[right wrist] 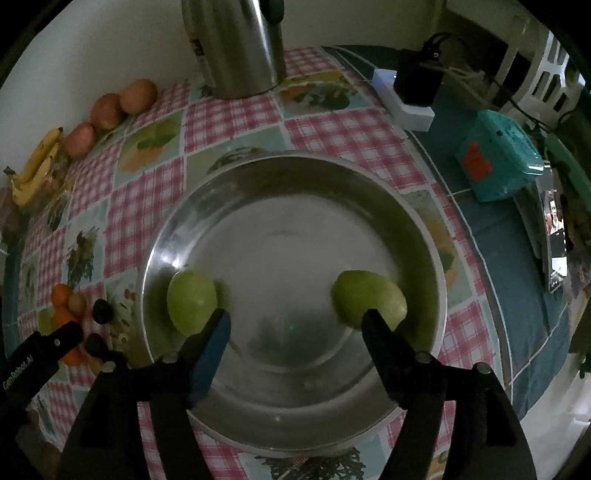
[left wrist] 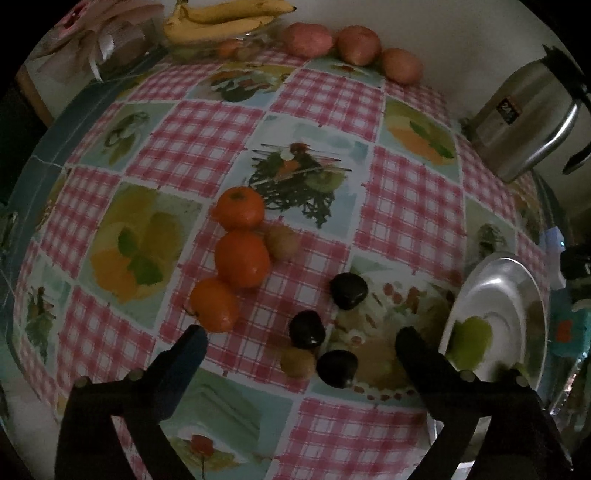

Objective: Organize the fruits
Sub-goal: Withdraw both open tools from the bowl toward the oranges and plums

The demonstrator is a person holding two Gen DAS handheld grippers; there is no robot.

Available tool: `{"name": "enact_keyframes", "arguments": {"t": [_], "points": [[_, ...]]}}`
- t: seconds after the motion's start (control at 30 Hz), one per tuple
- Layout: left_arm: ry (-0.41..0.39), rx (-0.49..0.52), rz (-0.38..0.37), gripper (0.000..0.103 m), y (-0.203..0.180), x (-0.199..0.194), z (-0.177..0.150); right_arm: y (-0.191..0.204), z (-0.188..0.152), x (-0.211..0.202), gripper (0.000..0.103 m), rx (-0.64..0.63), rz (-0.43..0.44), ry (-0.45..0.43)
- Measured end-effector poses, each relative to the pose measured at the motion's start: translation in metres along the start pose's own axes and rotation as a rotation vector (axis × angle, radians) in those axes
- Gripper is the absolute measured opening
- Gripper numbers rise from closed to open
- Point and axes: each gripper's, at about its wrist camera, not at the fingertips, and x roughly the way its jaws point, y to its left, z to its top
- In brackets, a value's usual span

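My left gripper (left wrist: 301, 338) is open and empty, low over the checked tablecloth. Between its fingers lie three dark plums (left wrist: 306, 328) and a small brown fruit (left wrist: 297, 362). Three oranges (left wrist: 242, 258) lie in a row ahead and to the left, with another small brown fruit (left wrist: 282, 242) beside them. My right gripper (right wrist: 295, 321) is open and empty above a steel bowl (right wrist: 295, 177). Two green fruits lie in the bowl, one (right wrist: 192, 301) by the left finger and one (right wrist: 369, 299) by the right finger. The bowl also shows in the left wrist view (left wrist: 517, 295).
Bananas (left wrist: 221, 18) and three reddish apples (left wrist: 356, 46) sit at the far edge by the wall. A steel kettle (right wrist: 236, 44) stands behind the bowl. A teal box (right wrist: 498, 155), a white power strip (right wrist: 402, 99) and a phone (right wrist: 556, 236) lie on the blue surface to the right.
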Motion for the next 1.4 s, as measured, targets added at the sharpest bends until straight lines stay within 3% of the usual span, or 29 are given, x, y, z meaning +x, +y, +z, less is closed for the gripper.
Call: {"name": "enact_keyframes", "arguments": {"t": [0.07, 0.13, 0.7, 1.07, 1.4], "points": [[-0.006, 0.008, 0.008, 0.103, 0.0, 0.001, 0.0, -0.002, 0.0, 0.0, 0.077, 0.009, 0.009, -0.01], [-0.013, 0.024, 0.021, 0.103, -0.002, 0.001, -0.001, -0.004, 0.0, -0.001, 0.099, 0.027, 0.02, -0.019], [-0.059, 0.139, 0.043, 0.103, -0.018, -0.002, -0.006, -0.005, -0.001, -0.007, 0.099, 0.028, -0.003, -0.053], [-0.106, 0.296, 0.09, 0.103, -0.03, -0.016, -0.009, 0.003, -0.003, -0.011, 0.099, 0.012, -0.001, -0.058], [-0.139, 0.289, 0.085, 0.103, -0.013, -0.03, 0.001, 0.016, -0.006, -0.018, 0.099, 0.009, 0.014, -0.059]]}}
